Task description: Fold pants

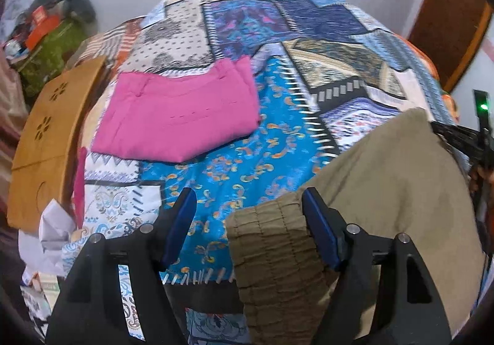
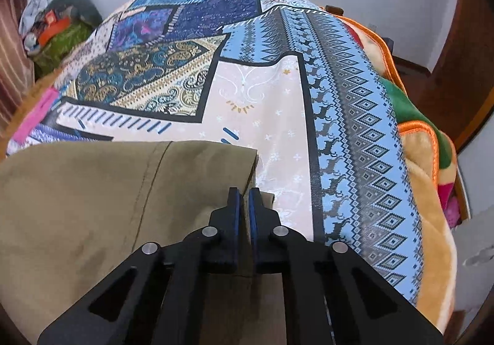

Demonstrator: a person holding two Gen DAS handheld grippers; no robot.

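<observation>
Olive-khaki pants [image 1: 386,190] lie on a patchwork bedspread [image 1: 247,166]. Their gathered elastic waistband [image 1: 271,252] sits between my left gripper's [image 1: 248,203] open fingers, against the right fingertip [image 1: 311,206]. In the right wrist view the pants [image 2: 92,206] spread to the left, and my right gripper [image 2: 244,199] is shut on their right edge near the leg's corner. A folded pink garment [image 1: 179,110] lies further back on the bed.
A wooden headboard panel [image 1: 46,144] stands at the left, with clutter and a green bag [image 1: 52,48] behind it. An orange-trimmed plush blanket [image 2: 426,159] lies along the bed's right side. White papers [image 1: 55,227] sit at the near left.
</observation>
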